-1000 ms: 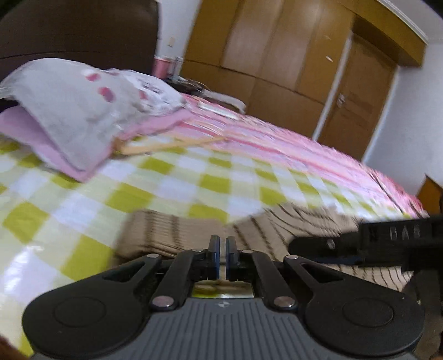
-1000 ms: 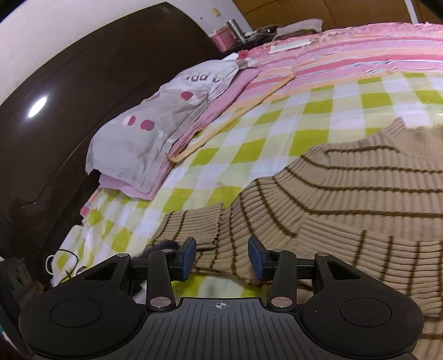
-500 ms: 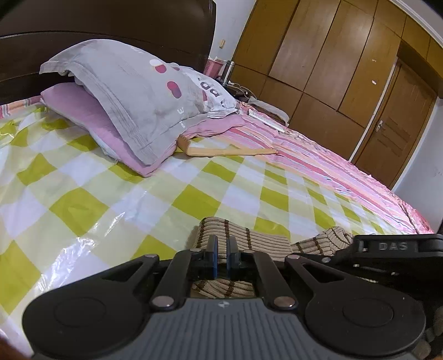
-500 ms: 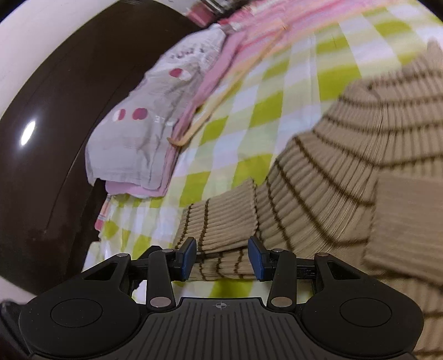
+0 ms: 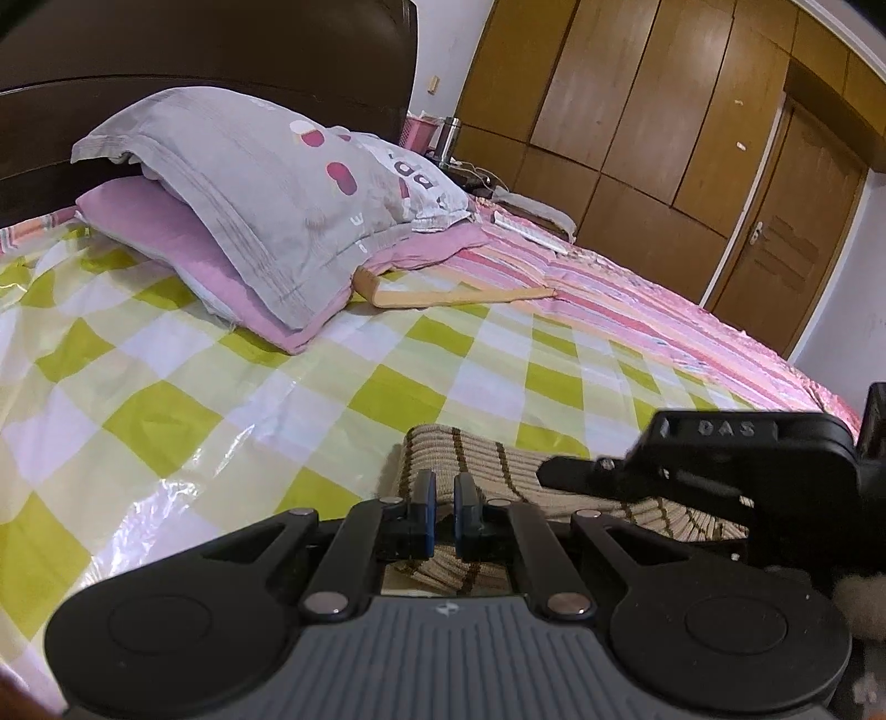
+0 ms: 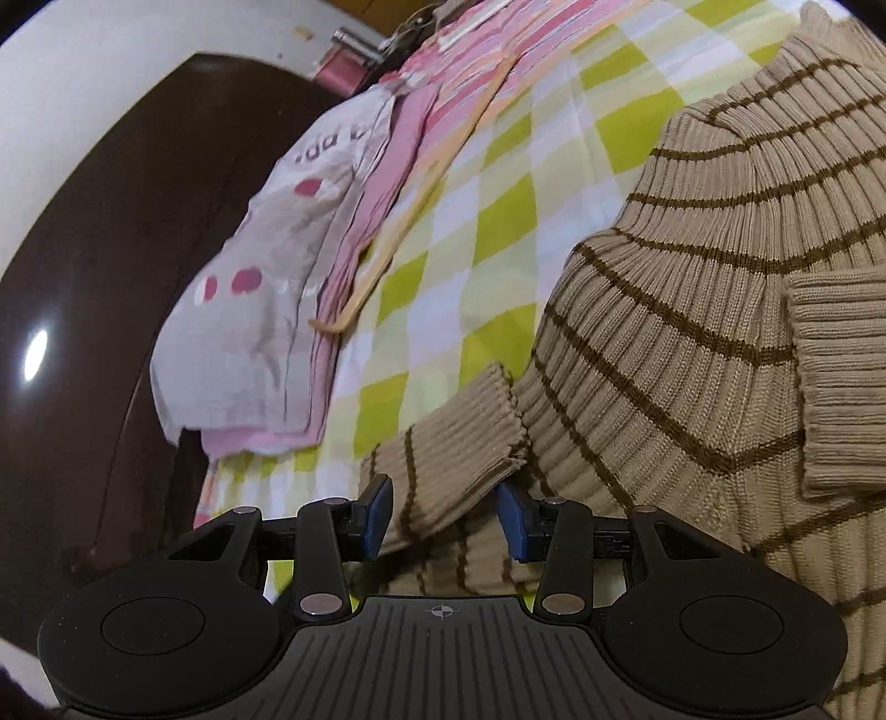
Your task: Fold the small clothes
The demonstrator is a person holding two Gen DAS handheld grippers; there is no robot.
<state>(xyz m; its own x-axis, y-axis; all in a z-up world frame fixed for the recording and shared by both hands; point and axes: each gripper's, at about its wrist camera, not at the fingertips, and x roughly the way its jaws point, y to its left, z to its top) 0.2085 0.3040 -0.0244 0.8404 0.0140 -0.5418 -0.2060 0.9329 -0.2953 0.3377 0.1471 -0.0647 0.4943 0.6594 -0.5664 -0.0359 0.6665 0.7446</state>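
A beige ribbed sweater (image 6: 692, 288) with thin brown stripes lies on the green-checked bed cover (image 6: 498, 210). Its sleeve (image 6: 443, 459) points toward the pillows, and the other cuff (image 6: 836, 382) is folded over its body. My left gripper (image 5: 442, 512) is shut on the sleeve (image 5: 476, 454) near the cuff. My right gripper (image 6: 446, 523) is open, its jaws on either side of the same sleeve. The right gripper's body (image 5: 720, 465) shows at the right of the left wrist view, over the sweater.
A grey pillow (image 5: 266, 183) lies on a pink one (image 5: 183, 249) by the dark headboard (image 5: 166, 50). A wooden hanger (image 5: 443, 293) lies beside them. A pink striped blanket (image 5: 637, 310) covers the far side. Wardrobes and a door (image 5: 775, 232) stand behind.
The left gripper has carried the sleeve end away from the sweater's body, so more checked cover shows. The right gripper has tilted and come closer over the sleeve, still open.
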